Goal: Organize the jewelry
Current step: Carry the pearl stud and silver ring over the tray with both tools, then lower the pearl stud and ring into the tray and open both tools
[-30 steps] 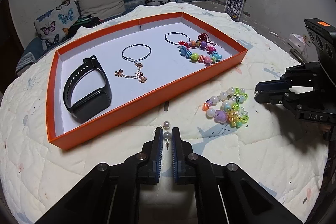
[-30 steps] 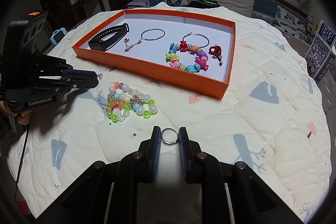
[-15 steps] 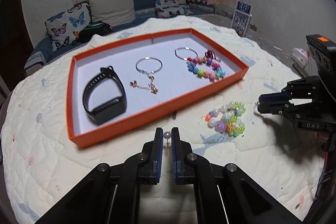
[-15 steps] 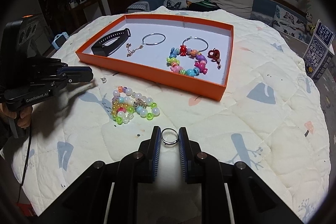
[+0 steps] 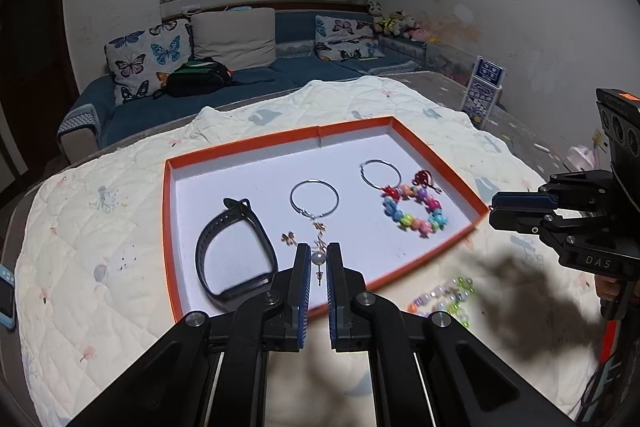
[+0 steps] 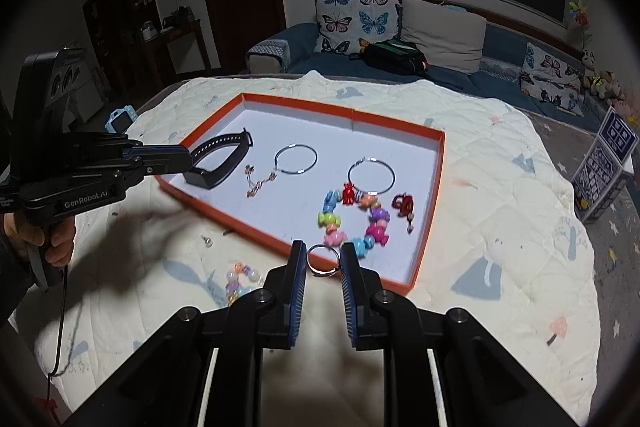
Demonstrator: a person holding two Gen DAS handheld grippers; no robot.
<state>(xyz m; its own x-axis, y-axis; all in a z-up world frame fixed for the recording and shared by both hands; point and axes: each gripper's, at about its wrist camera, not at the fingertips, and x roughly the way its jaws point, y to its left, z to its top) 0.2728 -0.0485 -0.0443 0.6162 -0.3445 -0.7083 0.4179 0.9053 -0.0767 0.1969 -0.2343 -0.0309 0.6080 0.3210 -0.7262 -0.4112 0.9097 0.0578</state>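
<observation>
Jewelry here is small, light and slippery: the pearl stud earring [image 5: 318,259] is pinched at its bead in the nearly closed left gripper [image 5: 318,269] above the near edge of the orange tray [image 5: 434,151], while the right gripper [image 6: 323,263] narrowly clamps one silver ring [image 6: 322,260] by its rim over the tray's near right. In the tray I count one black watch band [image 5: 236,255], two hoops, one gold chain and one candy-bead bracelet [image 6: 354,223]; one pastel bracelet [image 5: 444,297] and one loose stud [image 6: 206,241] lie on the quilt.

The right gripper [image 6: 323,259] pinches a silver ring [image 6: 322,260] between its pads. Just beyond the jaws lies the orange tray [image 6: 434,195] with a bright bead bracelet [image 6: 352,223]; another bracelet [image 6: 238,281] lies to their left.
</observation>
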